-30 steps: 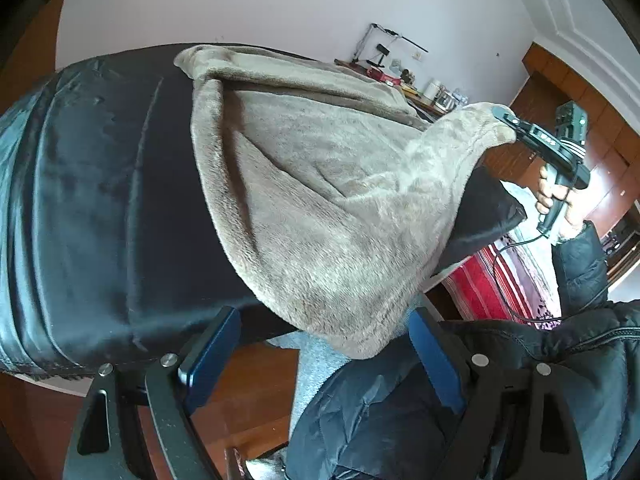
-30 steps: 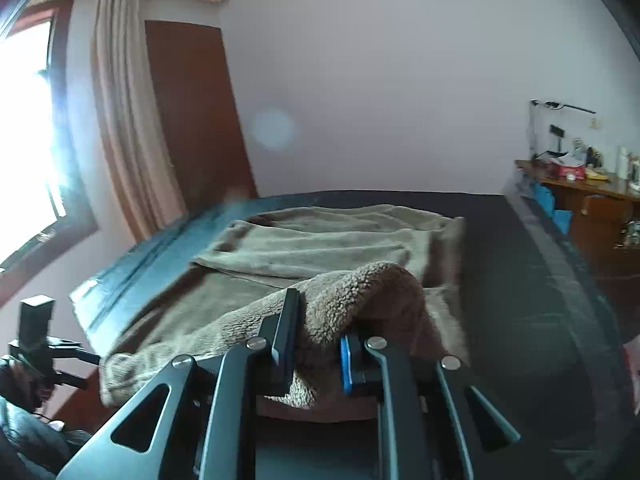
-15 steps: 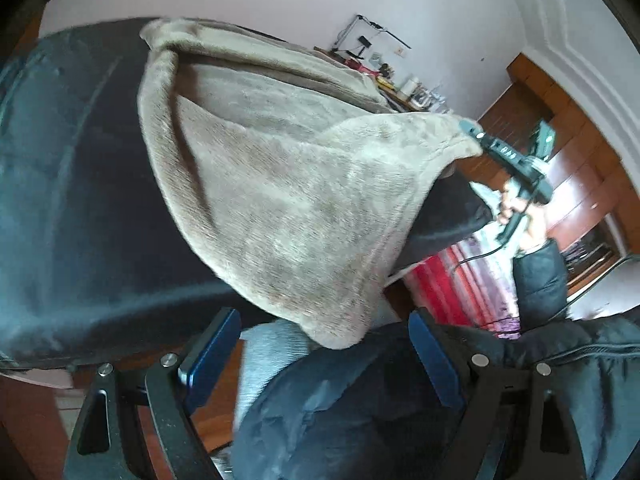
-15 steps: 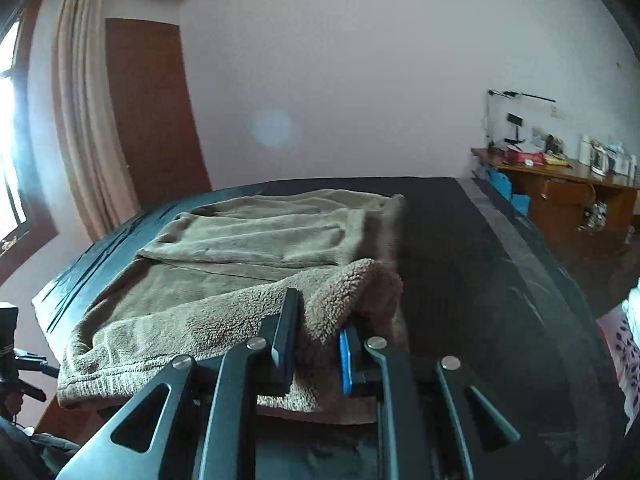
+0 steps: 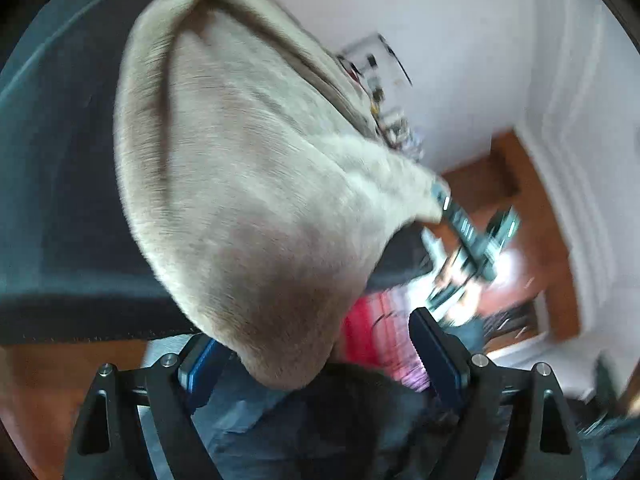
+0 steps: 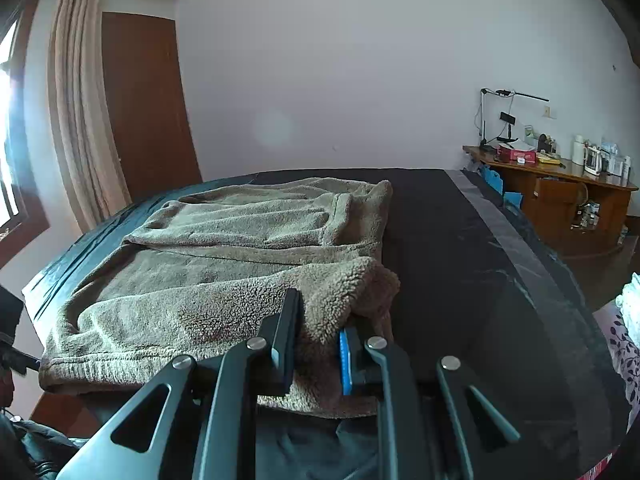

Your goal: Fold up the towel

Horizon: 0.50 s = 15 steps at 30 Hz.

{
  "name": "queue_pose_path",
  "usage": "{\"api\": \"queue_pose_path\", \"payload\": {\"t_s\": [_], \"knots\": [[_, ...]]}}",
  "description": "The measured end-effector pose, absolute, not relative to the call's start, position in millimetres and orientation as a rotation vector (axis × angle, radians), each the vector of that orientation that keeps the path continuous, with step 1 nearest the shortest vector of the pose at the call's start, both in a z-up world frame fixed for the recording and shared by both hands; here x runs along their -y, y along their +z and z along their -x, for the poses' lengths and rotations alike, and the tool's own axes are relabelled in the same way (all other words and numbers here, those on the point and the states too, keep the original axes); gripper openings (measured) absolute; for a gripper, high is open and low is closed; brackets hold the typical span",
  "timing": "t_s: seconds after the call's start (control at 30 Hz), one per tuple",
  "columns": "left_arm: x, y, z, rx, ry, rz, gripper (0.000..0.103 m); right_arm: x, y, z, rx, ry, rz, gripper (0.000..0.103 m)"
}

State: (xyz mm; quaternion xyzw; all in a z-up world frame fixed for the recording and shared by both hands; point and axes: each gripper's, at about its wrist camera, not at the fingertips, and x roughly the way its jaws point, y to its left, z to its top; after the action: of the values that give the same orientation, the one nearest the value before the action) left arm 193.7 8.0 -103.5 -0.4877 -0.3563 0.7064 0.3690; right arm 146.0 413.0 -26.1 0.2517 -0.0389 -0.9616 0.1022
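left gripper (image 5: 316, 364): jaws wide apart, pads touching nothing, pointing slightly downward, view blurred.
right gripper (image 6: 316, 340): jaws nearly closed, clamped on a bunched towel (image 6: 224, 264) corner, pointing slightly downward.
right gripper, seen from left wrist view: blurred, at the towel's far corner, hand (image 5: 452, 276) on its handle.
body: dark padded jacket (image 5: 360, 420) just behind the left jaws.
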Motion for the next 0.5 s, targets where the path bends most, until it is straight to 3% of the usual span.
{"api": "queue_pose_path", "payload": {"t_s": [0.1, 0.17, 0.23, 0.37, 0.5], "knots": [[-2, -107, -194, 0.976, 1.799, 1.269, 0.077, -416, -31, -146, 0.129, -2.836, -0.756, 0.019], [-8, -105, -196, 0.924, 1.831, 1.31, 0.052, -416, -35, -145, 0.129, -2.837, -0.769, 0.019], [-13, -104, -197, 0.88, 1.859, 1.352, 0.036, -414, -38, -145, 0.112, -2.843, -0.781, 0.019], [-17, -99, -199, 0.87, 1.895, 1.398, 0.022, -413, -38, -148, 0.093, -2.845, -0.773, 0.019], [-11, -73, -202, 0.864, 1.953, 1.328, 0.018, -413, -33, -156, 0.088, -2.841, -0.739, 0.019]]}}
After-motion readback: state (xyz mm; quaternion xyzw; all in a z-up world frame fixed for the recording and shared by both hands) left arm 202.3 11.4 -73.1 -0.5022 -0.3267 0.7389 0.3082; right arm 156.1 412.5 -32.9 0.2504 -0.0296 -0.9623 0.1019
